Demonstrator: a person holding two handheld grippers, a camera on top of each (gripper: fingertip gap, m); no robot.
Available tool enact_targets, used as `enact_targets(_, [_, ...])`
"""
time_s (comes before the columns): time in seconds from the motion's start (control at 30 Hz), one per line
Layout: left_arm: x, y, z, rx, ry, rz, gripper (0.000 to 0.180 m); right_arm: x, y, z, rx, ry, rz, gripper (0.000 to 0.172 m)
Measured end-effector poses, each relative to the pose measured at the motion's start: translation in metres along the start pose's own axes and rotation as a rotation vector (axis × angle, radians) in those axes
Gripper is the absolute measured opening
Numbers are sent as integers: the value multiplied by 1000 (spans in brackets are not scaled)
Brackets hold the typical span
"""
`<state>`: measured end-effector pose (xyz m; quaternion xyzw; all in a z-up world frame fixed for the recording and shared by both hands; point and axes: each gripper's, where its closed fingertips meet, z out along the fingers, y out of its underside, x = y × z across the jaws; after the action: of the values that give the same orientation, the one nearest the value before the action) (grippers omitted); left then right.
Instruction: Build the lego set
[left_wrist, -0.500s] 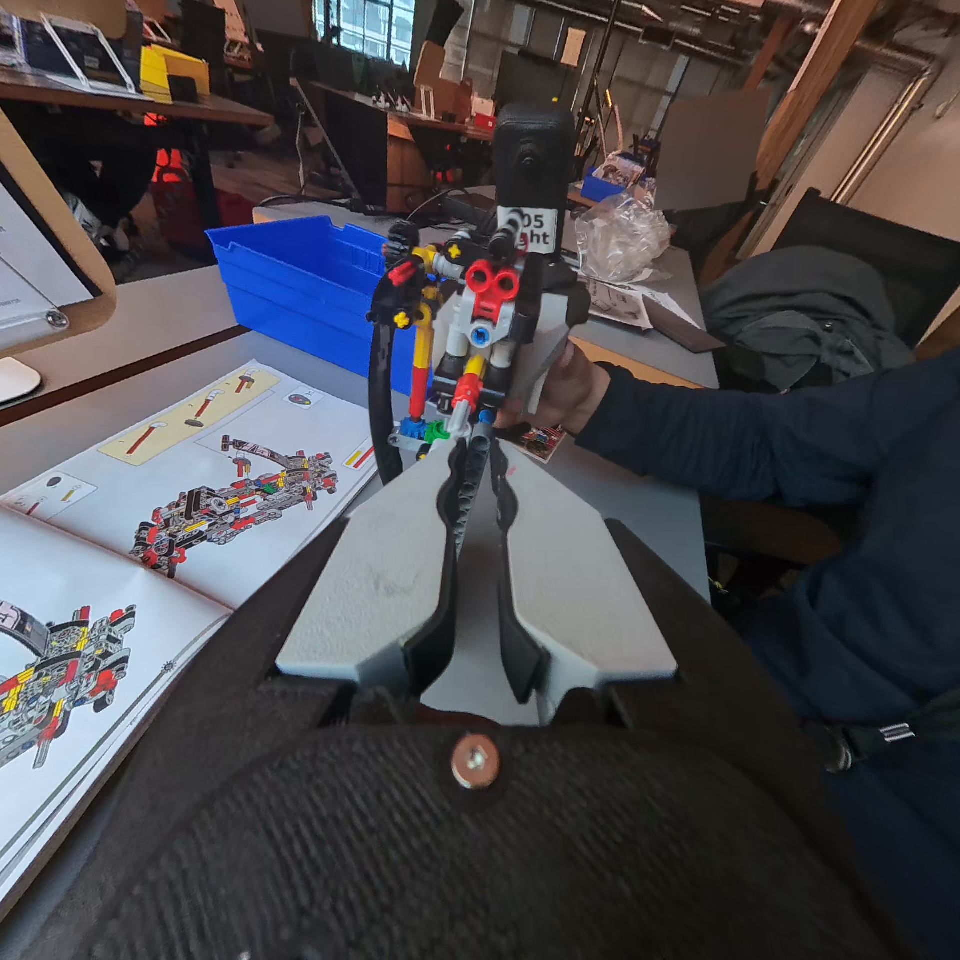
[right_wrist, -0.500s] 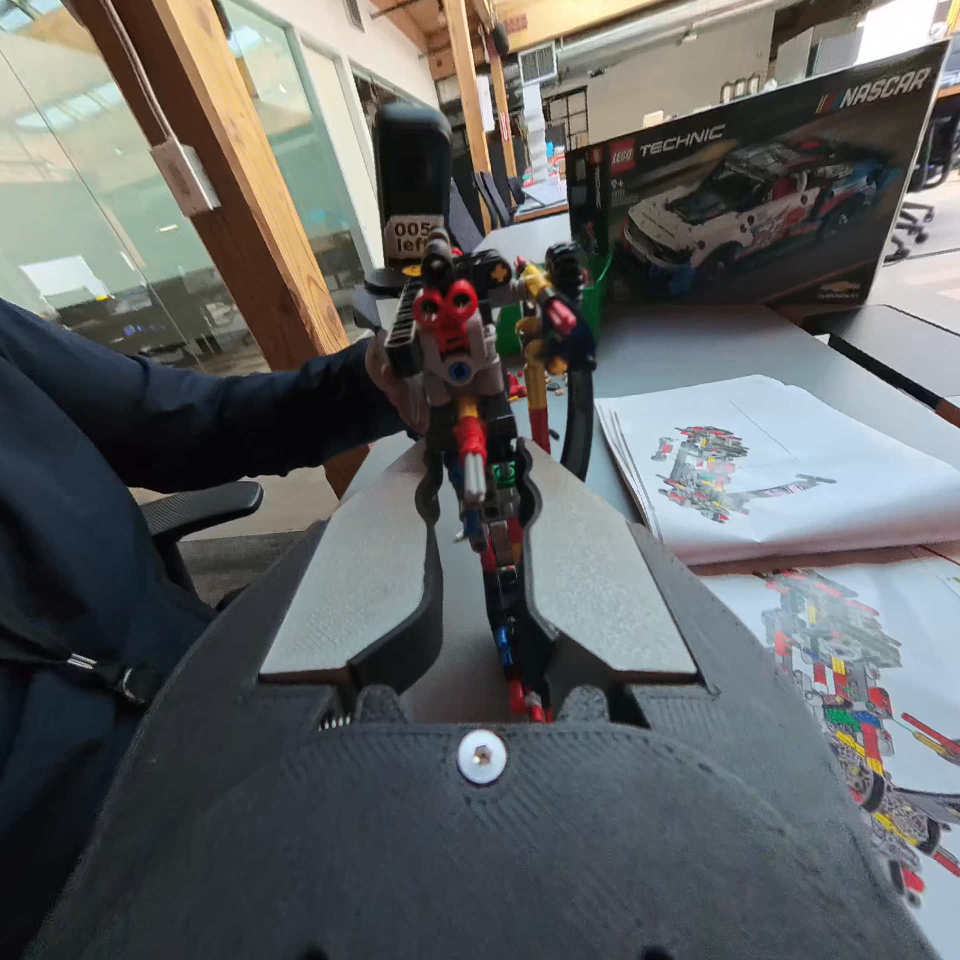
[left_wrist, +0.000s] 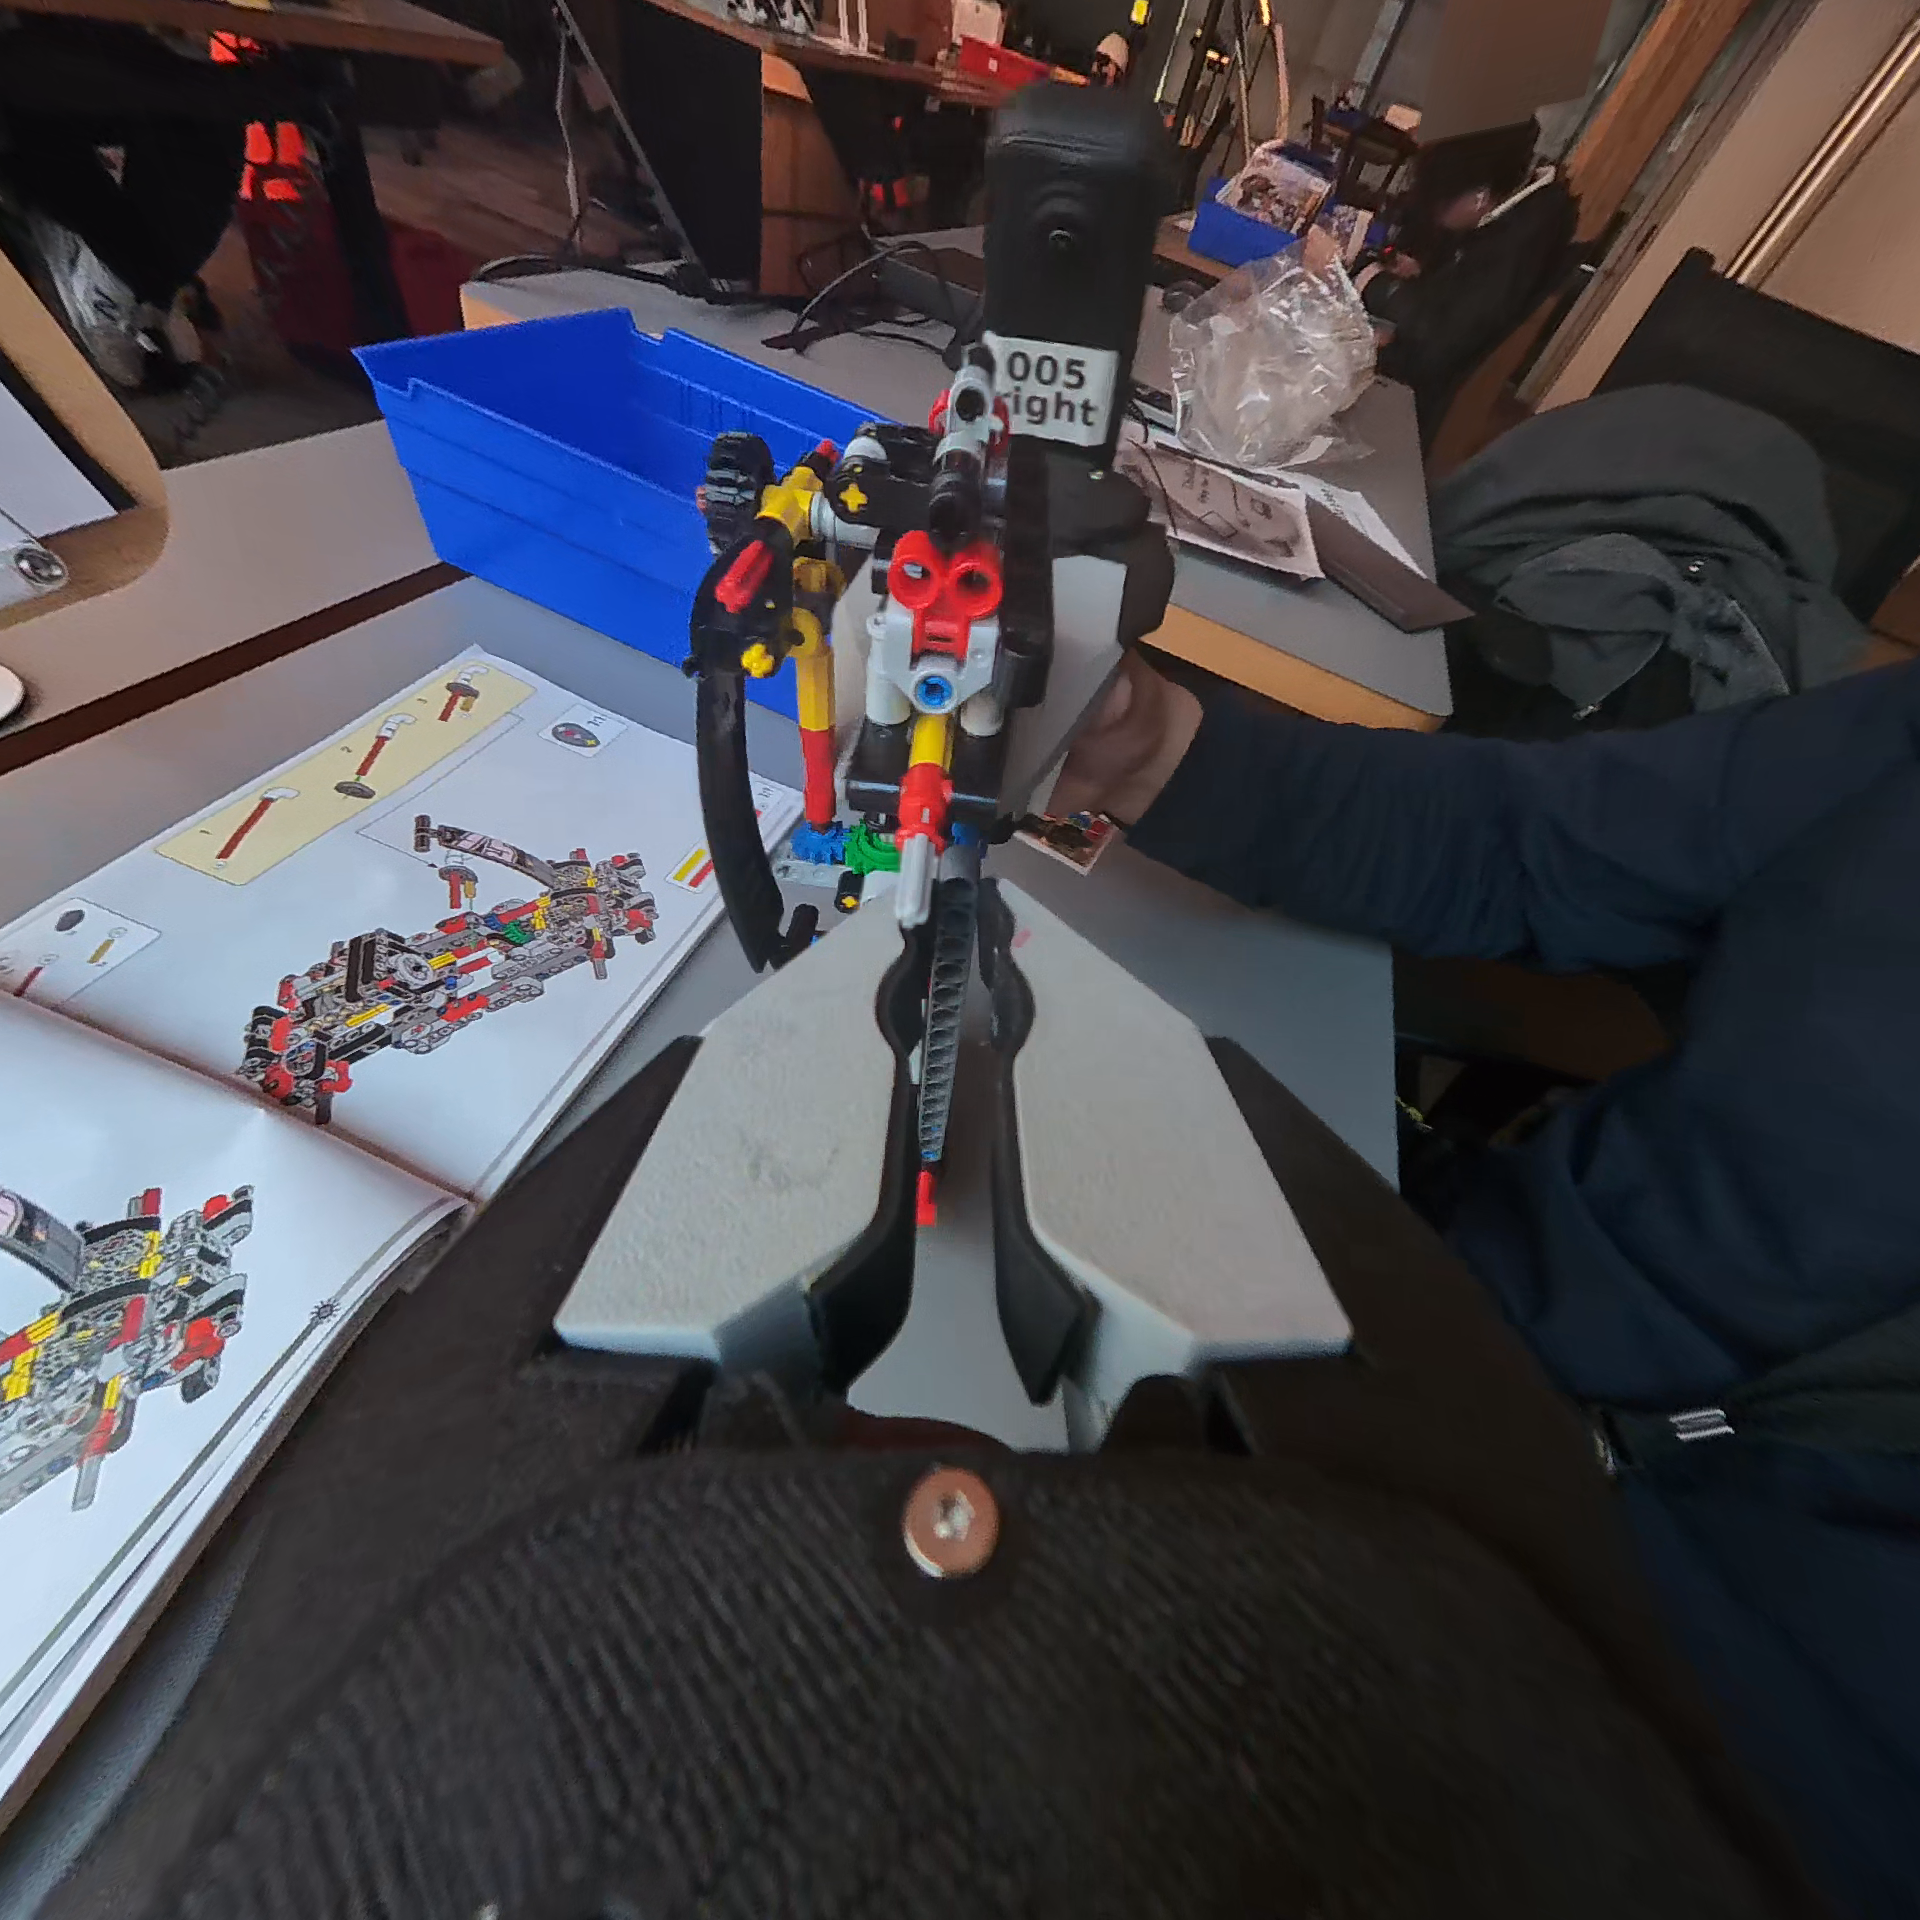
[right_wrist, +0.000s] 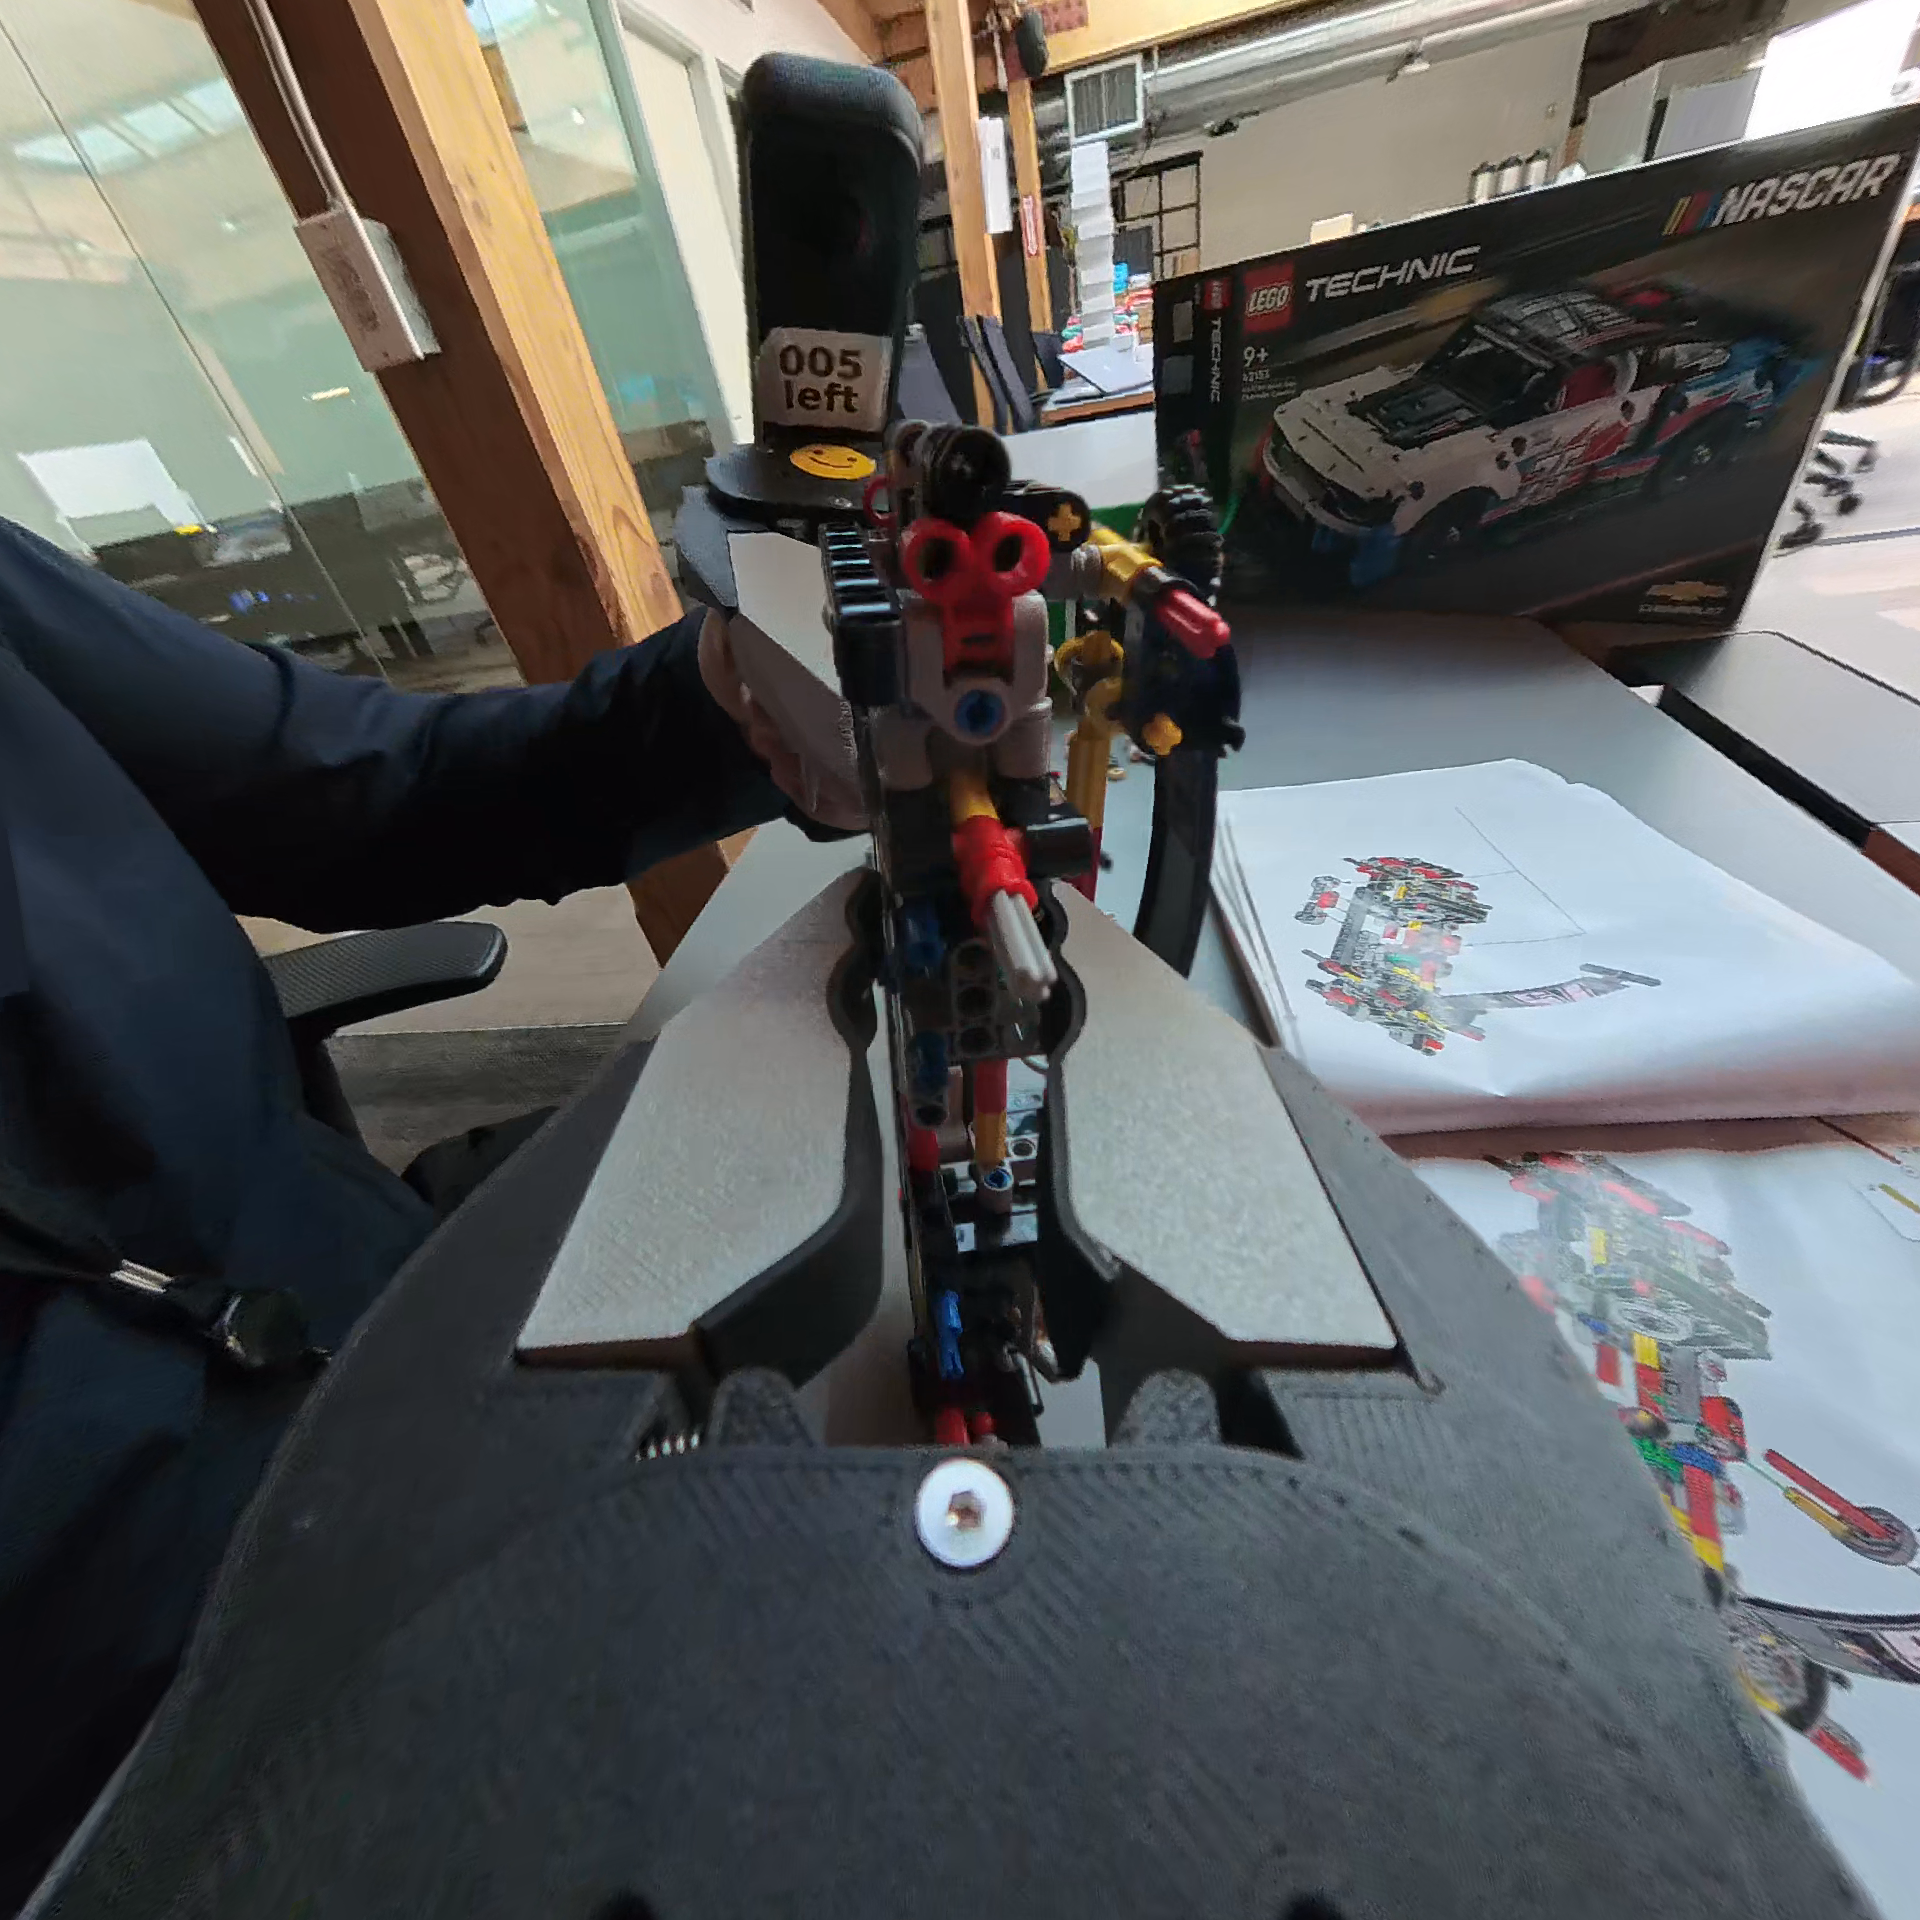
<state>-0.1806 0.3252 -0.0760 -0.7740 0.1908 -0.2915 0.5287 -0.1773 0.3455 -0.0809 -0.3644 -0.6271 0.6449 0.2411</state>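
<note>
A multicoloured toy-brick assembly (left_wrist: 935, 644) with red, yellow, grey and black parts and a curved black hose (left_wrist: 727, 790) hangs in the air between my two grippers, which face each other. My left gripper (left_wrist: 951, 920) is shut on a thin black perforated beam (left_wrist: 945, 1029) at the assembly's near end. My right gripper (right_wrist: 961, 920) is shut on the assembly's dark frame (right_wrist: 966, 997), which runs back between its fingers. In the right wrist view the left gripper's grey finger (right_wrist: 790, 665) lies against the black beam. A hand (left_wrist: 1122, 748) holds the right gripper.
Open instruction booklets (left_wrist: 395, 904) lie on the grey table (left_wrist: 1226, 997) under the assembly. A blue bin (left_wrist: 561, 457) stands behind them, with a clear plastic bag (left_wrist: 1268, 353) further right. The toy set's box (right_wrist: 1507, 395) stands at the back. More booklet pages (right_wrist: 1538, 935) lie to the right. Both grippers' tips are close together, under 4 cm apart.
Both grippers keep their hold. The assembly and the opposite gripper have shifted slightly in both views; the grasp itself looks unchanged.
</note>
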Motion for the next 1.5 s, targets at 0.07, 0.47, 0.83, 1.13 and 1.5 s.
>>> enact_targets(0.07, [3, 1, 1, -2, 11, 4, 5, -2, 0, 0, 5, -22, 20, 26])
enact_targets(0.47, [0, 1, 1, 6, 34, -81, 5, -1, 3, 0, -99, 33, -66, 24])
enact_targets(0.83, [5, 2, 6, -77, 7, -19, 6, -4, 6, -4, -135, -11, -48, 25])
enact_targets(1.13, [3, -3, 3, 54, -42, -28, 6, -3, 5, -5, -102, -25, -7, 24])
enact_targets(1.5, [9, -4, 2, 181, 51, -119, 6, -6, 6, -6, -148, -43, -22, 24])
